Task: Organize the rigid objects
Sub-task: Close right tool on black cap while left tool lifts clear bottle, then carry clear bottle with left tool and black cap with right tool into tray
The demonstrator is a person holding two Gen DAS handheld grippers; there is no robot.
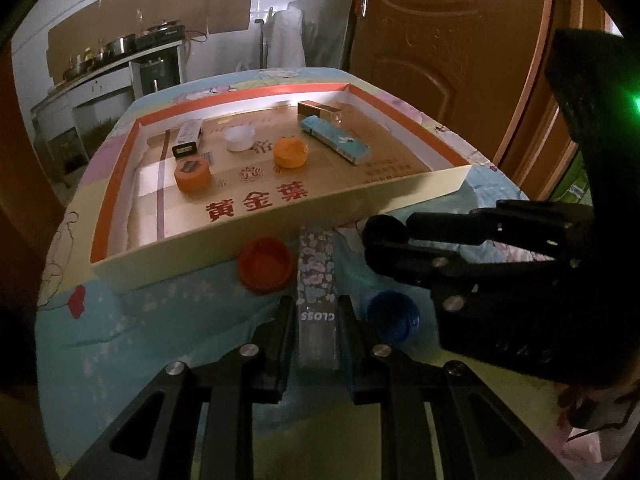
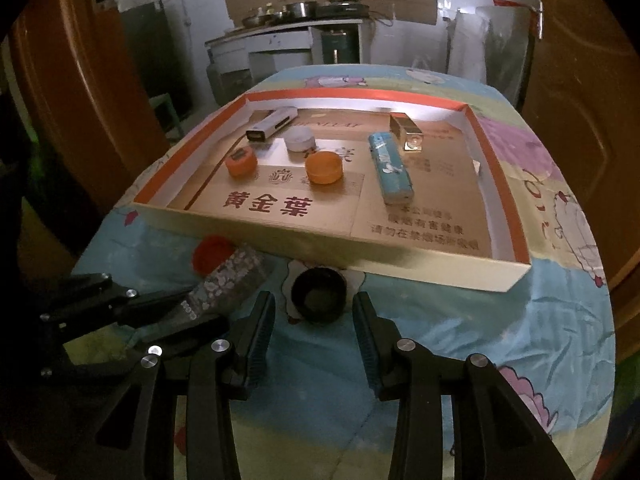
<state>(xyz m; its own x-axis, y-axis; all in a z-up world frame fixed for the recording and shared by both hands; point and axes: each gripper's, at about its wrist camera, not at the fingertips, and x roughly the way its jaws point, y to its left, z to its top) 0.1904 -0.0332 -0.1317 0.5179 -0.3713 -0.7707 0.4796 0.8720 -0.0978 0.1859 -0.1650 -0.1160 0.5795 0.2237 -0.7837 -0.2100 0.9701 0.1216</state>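
Left wrist view: you are pinching the stiff, light tube [image 1: 317, 276] at its clear end, right gripper [image 2: 314, 344] gaping toward twelve o'clock.

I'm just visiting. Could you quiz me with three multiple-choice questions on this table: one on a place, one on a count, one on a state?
1. Where is the red cap? A in the tray; B on the cloth outside it; C in a gripper.
2. How many orange caps are in the tray? A one; B two; C three.
3. The left gripper is: A open; B shut on the floral box; C unseen.

B, it lies before the tray's near wall; B, two sit inside; B, its fingers press the box's sides.
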